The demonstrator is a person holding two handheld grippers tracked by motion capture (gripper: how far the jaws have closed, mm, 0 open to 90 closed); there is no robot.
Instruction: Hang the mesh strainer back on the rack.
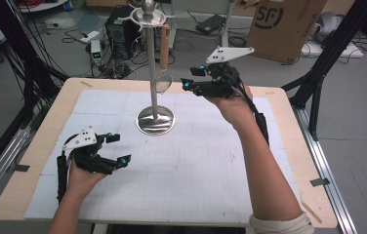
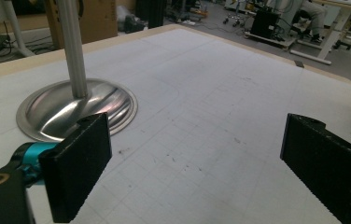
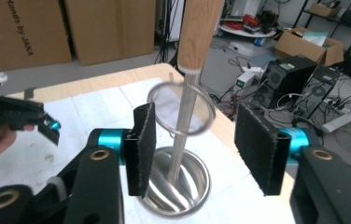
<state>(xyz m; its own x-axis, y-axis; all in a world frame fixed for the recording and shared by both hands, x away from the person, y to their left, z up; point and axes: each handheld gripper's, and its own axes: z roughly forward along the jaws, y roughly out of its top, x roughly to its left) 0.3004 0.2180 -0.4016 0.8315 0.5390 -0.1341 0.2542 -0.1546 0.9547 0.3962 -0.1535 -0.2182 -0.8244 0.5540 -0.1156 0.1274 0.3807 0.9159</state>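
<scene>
1. The right gripper (image 1: 190, 78) is held up in the air just beside the tall polished steel stand (image 1: 153, 73), its two black jaws spread wide and pinching nothing.
2. In the right gripper view, those jaws flank a thin wire ring (image 3: 181, 108) hanging from a light wooden handle (image 3: 199, 32); the ring lies between the pads (whether either pad touches it cannot be told).
3. The left gripper (image 1: 119, 147) sits low over the white gridded mat (image 1: 211, 161), near the stand's domed round base (image 1: 155, 120), jaws likewise wide apart and empty.
4. Counted: two grippers, one stand, one hanging utensil, one pale wooden table (image 1: 289, 122).
5. Readable writing: "SF" on a brown cardboard box (image 1: 284, 24) on the floor beyond the stand, and "by JAKA" on another cardboard carton (image 3: 22, 30) in the right gripper view.
6. The person's left hand (image 1: 81, 175) grips the left gripper's body.
</scene>
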